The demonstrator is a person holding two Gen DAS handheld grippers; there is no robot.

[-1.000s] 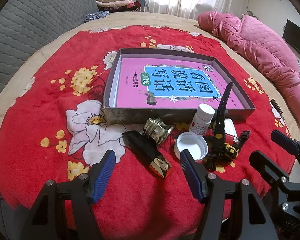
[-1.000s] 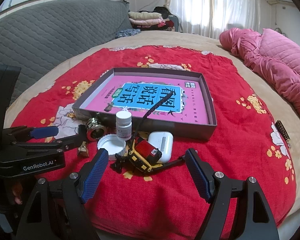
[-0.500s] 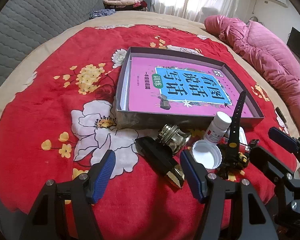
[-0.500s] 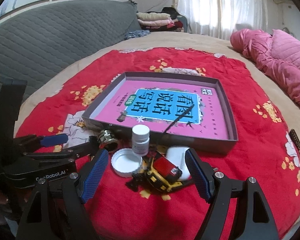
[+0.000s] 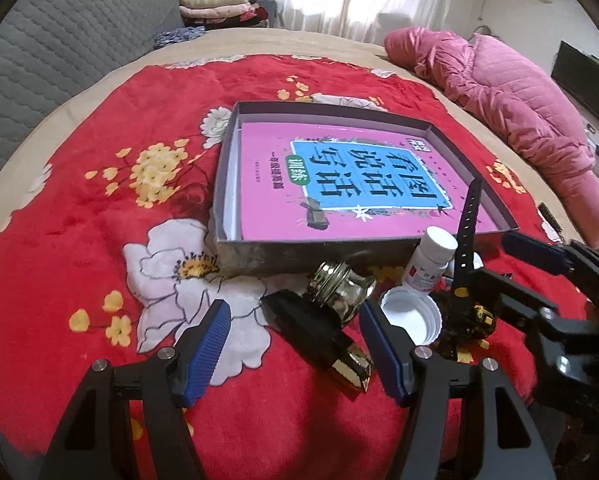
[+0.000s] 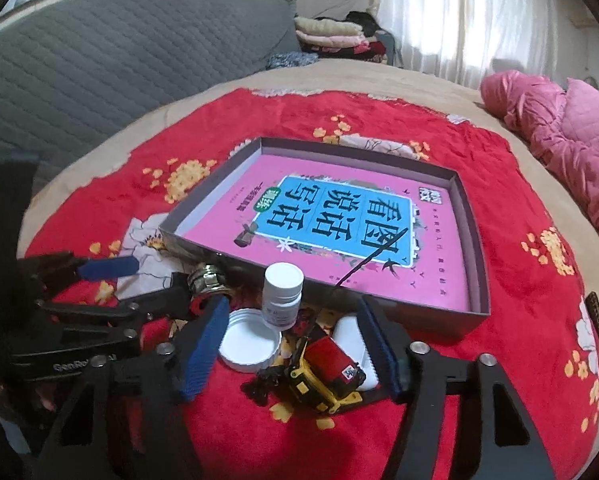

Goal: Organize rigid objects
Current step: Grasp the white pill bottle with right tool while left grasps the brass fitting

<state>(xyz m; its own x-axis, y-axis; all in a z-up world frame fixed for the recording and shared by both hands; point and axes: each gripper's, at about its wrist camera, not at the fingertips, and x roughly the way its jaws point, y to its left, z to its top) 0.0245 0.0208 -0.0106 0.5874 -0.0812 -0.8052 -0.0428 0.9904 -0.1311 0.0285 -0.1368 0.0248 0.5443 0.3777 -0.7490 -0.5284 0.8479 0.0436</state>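
Note:
A shallow grey box [image 5: 224,184] [image 6: 479,248] holding a pink book lies on the red flowered blanket. Small things lie in front of it. My left gripper [image 5: 295,344] is open around a black and gold bottle [image 5: 319,340], beside a metal-lidded glass jar [image 5: 339,292]. My right gripper [image 6: 291,346] is closing, pads touching nothing; between its jaws are a white cap [image 6: 249,344], a white pill bottle [image 6: 281,296], a red and yellow toy truck [image 6: 327,376] and a white case [image 6: 349,332]. A black strap [image 6: 371,260] sticks up over the box.
A pink quilt [image 5: 519,92] lies at the right of the bed, and a grey padded backrest [image 6: 119,52] runs along the left. Folded clothes [image 5: 215,4] are stacked at the far end. A small dark item [image 6: 595,312] rests on the blanket to the right.
Both grippers have come closer to the pile in front of the box. The right gripper's jaws now stand narrower, around the cap, bottle and toy truck.

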